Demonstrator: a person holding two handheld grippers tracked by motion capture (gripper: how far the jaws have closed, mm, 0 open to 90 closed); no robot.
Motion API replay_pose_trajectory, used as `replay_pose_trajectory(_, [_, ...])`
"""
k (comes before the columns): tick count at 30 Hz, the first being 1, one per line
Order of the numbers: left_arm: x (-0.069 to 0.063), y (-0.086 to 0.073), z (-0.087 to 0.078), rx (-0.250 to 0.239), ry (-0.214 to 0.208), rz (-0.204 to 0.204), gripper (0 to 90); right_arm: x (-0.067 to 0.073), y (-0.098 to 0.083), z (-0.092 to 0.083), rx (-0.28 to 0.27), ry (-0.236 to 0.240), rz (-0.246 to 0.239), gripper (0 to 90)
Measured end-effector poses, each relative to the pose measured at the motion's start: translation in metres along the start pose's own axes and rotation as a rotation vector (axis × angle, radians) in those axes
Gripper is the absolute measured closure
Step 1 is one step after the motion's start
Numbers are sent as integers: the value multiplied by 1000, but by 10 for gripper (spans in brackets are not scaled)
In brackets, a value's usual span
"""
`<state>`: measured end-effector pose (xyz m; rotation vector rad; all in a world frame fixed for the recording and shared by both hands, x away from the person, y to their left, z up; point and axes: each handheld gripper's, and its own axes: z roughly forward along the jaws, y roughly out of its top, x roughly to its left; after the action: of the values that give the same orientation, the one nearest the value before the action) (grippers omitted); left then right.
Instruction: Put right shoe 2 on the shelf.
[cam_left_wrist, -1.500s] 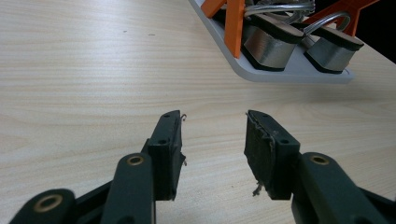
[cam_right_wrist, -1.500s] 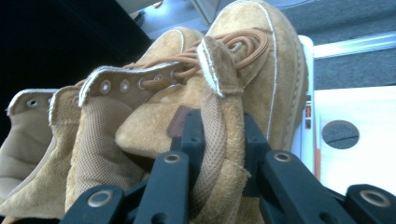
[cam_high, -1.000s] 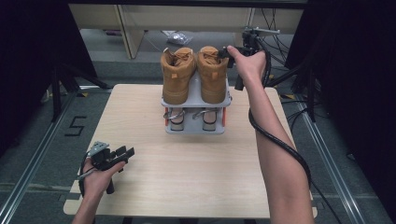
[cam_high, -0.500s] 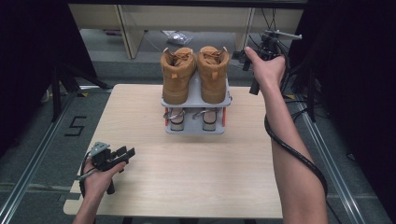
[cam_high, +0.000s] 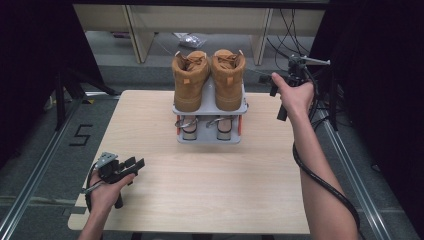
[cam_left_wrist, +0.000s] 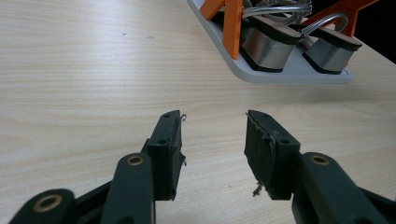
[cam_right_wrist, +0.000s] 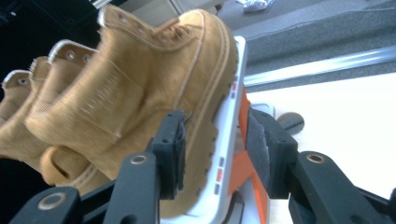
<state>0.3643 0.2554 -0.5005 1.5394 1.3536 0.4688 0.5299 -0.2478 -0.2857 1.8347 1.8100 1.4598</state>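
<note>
Near the tabletop's (cam_high: 200, 190) front edge, at about seven o'clock, the left hand-held gripper (cam_high: 134, 164) rests low in the person's fist, its jaws apart with nothing between them, aimed toward the rack (cam_high: 210, 107).

At the far middle, twelve o'clock, that two-level rack carries a pair of tan boots (cam_high: 209, 77) on its top shelf and a pair of silver heeled shoes (cam_high: 204, 126) below. Both boots look neatly seated side by side, so the placing appears done; what may remain is only a withdrawal or a next pick.

At two o'clock, the right hand-held gripper (cam_high: 278, 102) hangs beside the rack on an outstretched arm, pointing downward. Its jaws have just been closing, yet stand apart and clamp nothing.
</note>
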Motion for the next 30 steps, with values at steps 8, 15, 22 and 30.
replay_pose_trajectory(8, [-1,0,0,-1,1,2,554,-9,-19,-6,4,-15,-13,585])
replay_pose_trajectory(15, [-2,0,-1,-5,4,4,553,-21,-40,-8,11,-15,-38,579])
replay_pose_trajectory(22, [-2,0,-1,-6,5,5,554,-34,-60,-10,28,-23,-26,573])
replay_pose_trajectory(30, [-2,-1,-1,-9,5,4,553,-44,-79,-13,49,-23,-1,567])
